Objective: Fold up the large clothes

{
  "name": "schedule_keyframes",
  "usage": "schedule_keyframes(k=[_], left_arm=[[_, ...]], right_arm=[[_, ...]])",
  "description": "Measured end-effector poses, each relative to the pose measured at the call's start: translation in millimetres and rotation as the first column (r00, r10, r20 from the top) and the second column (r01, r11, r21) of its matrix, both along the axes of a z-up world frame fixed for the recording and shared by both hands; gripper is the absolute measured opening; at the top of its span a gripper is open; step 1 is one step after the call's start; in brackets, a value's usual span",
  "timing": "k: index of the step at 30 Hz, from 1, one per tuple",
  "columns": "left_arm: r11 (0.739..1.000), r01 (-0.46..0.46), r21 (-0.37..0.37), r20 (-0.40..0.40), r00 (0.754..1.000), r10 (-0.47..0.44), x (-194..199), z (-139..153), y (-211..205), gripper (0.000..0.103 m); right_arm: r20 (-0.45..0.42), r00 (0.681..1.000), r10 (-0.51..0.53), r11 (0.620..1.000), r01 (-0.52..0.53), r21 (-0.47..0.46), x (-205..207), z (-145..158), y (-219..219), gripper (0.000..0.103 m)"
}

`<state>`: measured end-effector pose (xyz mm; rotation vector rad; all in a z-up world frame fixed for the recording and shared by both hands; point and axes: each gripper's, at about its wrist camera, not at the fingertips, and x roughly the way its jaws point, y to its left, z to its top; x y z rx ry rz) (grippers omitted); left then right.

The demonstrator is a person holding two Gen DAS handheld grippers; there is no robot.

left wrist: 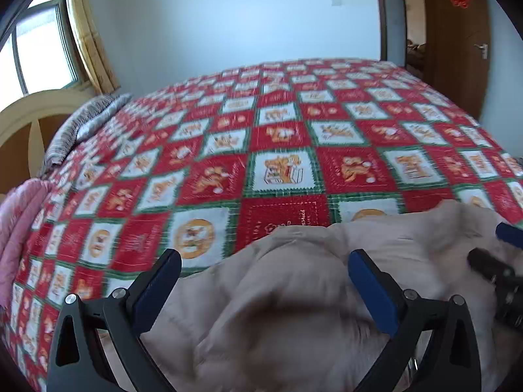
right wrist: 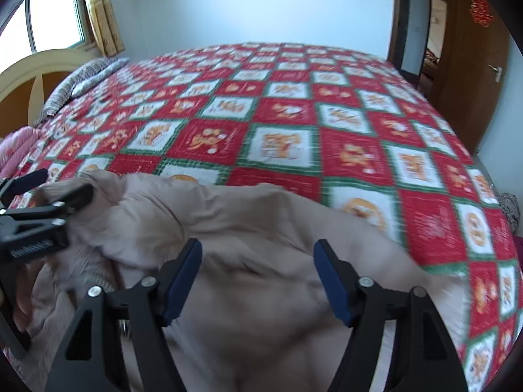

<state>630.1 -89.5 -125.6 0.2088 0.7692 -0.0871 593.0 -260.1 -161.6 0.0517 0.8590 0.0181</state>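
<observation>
A large beige garment (left wrist: 287, 310) lies crumpled on the near part of the bed, rumpled into soft folds (right wrist: 248, 294). My left gripper (left wrist: 264, 258) hovers over its left portion, the blue-padded jaws wide apart and gripping nothing. It shows again at the left edge of the right wrist view as the left gripper (right wrist: 57, 185), over the garment's far-left corner. My right gripper (right wrist: 259, 247) stands open above the middle of the cloth, its pads clear of the fabric. At the right edge of the left wrist view the right gripper (left wrist: 494, 245) is partly cut off.
The bed carries a red, green and white patchwork quilt (left wrist: 281, 150) spreading far beyond the garment. A striped pillow (left wrist: 81, 124) and a pink blanket (left wrist: 19, 215) lie at the left by the headboard (right wrist: 39, 65). A wooden door (right wrist: 474, 75) stands at the right.
</observation>
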Motion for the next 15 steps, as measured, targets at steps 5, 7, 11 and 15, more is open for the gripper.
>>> schedule_keyframes(k=[5, 7, 11, 15], left_arm=[[0.999, 0.041, 0.023, 0.008, 0.999, -0.041, -85.1, 2.1, 42.2, 0.102], [0.999, 0.034, 0.030, -0.001, 0.999, -0.034, -119.7, -6.2, 61.6, 0.102], [0.998, 0.004, 0.068, -0.007, 1.000, -0.003, -194.9, -27.1, 103.1, 0.102], [0.994, -0.022, 0.107, -0.038, 0.999, 0.026, -251.6, -45.4, 132.4, 0.102]], right_arm=[[-0.050, 0.998, -0.043, 0.997, 0.046, 0.065, -77.4, 3.2, -35.8, 0.076], [-0.067, 0.997, -0.045, 0.998, 0.049, 0.050, -113.7, 1.1, -41.4, 0.076], [-0.088, 0.993, -0.084, 0.995, 0.088, 0.038, -176.7, -3.9, -55.5, 0.077], [-0.120, 0.982, -0.145, 0.988, 0.151, 0.035, -236.4, -18.2, -70.0, 0.077]])
